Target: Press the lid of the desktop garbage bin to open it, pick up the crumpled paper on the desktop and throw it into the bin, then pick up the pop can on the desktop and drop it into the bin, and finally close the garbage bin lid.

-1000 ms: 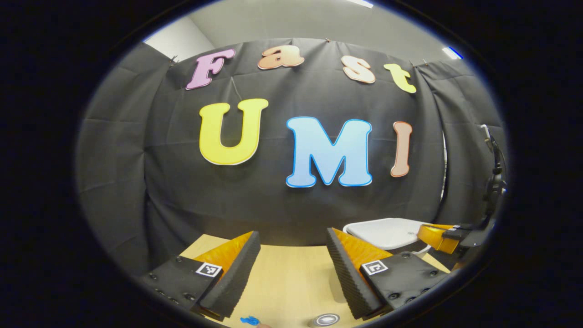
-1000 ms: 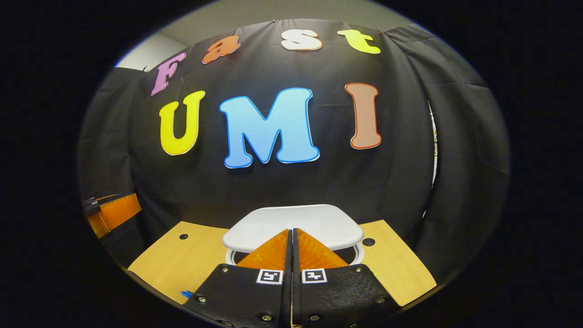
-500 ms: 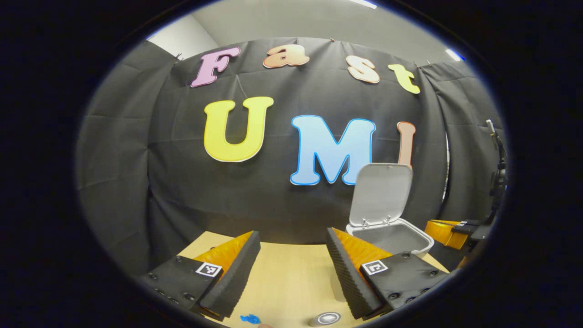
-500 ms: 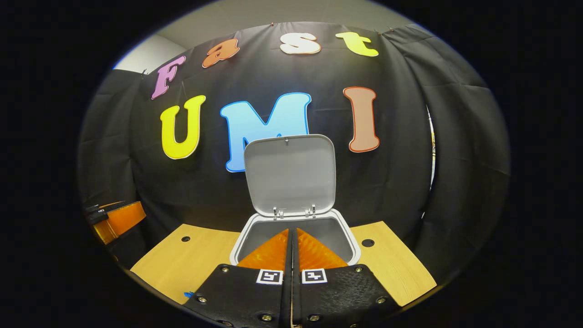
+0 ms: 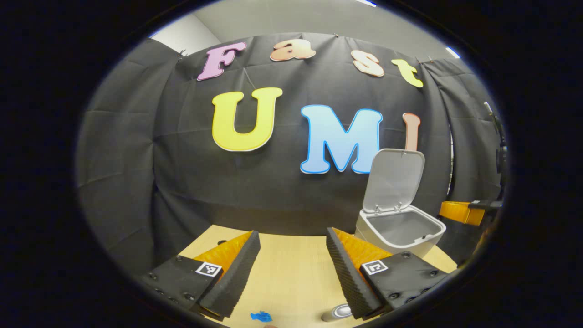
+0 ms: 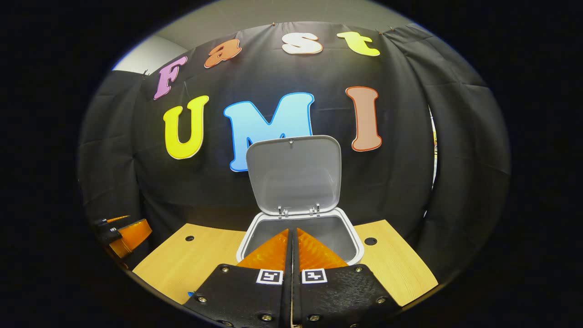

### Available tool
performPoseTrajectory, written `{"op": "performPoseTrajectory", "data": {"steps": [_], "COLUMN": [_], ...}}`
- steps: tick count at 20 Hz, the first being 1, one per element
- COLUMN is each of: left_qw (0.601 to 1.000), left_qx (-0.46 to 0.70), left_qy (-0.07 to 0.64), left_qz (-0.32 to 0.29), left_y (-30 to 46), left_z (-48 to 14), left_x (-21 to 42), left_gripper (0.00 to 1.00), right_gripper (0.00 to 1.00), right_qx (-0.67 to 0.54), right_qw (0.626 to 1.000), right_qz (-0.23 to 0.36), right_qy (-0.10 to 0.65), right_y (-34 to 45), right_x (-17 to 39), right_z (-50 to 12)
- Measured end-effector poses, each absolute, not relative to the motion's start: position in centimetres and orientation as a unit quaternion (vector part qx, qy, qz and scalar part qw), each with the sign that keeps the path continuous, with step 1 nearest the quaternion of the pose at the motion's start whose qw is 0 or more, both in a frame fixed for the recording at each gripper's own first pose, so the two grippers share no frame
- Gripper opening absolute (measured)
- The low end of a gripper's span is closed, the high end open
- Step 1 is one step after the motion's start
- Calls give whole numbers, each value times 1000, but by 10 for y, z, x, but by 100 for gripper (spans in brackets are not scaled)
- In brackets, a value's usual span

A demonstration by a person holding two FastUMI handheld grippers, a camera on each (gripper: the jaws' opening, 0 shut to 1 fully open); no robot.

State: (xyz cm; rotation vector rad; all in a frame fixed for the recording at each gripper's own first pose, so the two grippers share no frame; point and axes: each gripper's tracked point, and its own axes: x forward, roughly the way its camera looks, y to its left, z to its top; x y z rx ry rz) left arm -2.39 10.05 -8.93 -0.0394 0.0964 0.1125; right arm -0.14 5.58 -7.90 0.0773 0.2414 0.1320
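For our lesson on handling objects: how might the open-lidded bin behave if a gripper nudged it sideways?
The bin looks like thin plastic and its inside appears empty, so it is probably light and may slide on the smooth wooden table. Its lid stands upright on small hinges, so a knock could tip it shut.

Light wooden tabletop [image 6: 182,262] with two small round holes [image 6: 370,241], small blue scrap [image 5: 261,315] near its front edge, black cloth wall [image 5: 136,159] behind
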Motion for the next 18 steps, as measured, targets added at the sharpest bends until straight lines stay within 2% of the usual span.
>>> {"op": "performPoseTrajectory", "data": {"steps": [18], "left_qw": [971], "left_qx": [-14], "left_qy": [225], "left_qz": [79], "left_y": [162], "left_z": [-322], "left_x": [-83], "left_gripper": [96], "right_gripper": [1], "right_qx": [-6], "right_qw": [983], "right_qz": [63], "right_qy": [174], "right_y": [53], "right_x": [-21], "right_z": [-110]}}
